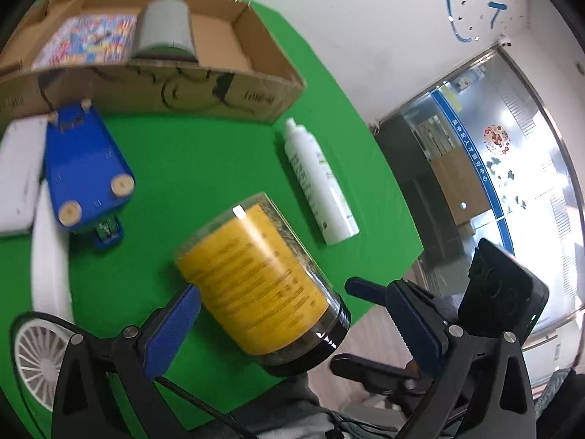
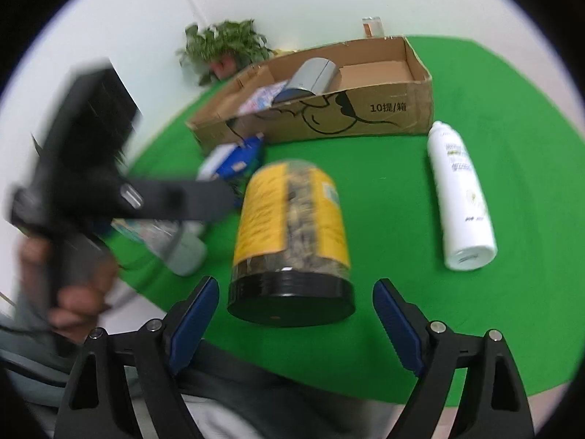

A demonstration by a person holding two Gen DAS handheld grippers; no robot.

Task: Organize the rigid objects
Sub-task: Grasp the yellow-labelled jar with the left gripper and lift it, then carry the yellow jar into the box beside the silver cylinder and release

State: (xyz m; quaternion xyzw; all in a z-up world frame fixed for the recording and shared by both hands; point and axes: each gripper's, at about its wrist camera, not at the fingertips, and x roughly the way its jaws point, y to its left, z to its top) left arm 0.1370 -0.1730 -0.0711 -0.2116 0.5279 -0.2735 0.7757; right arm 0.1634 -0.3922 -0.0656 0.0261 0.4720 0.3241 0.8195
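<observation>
Yellow-labelled jar (image 2: 290, 241) lay on its side on the green bench (image 2: 512, 183) between the open right gripper (image 2: 296, 323); closing squarely across its black lid (image 2: 291, 301) would likely prevent rolling.

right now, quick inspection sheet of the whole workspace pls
surface: green table cover, bare in places
job's things: yellow-label jar on its side, black lid toward the camera; white bottle lying flat; cardboard box holding a grey cylinder
clutter: blue stapler, white fan
grippers: left gripper open, straddling the jar; right gripper open, in front of the lid
cables: black cord by the left gripper
surroundings: potted plant, glass door
</observation>
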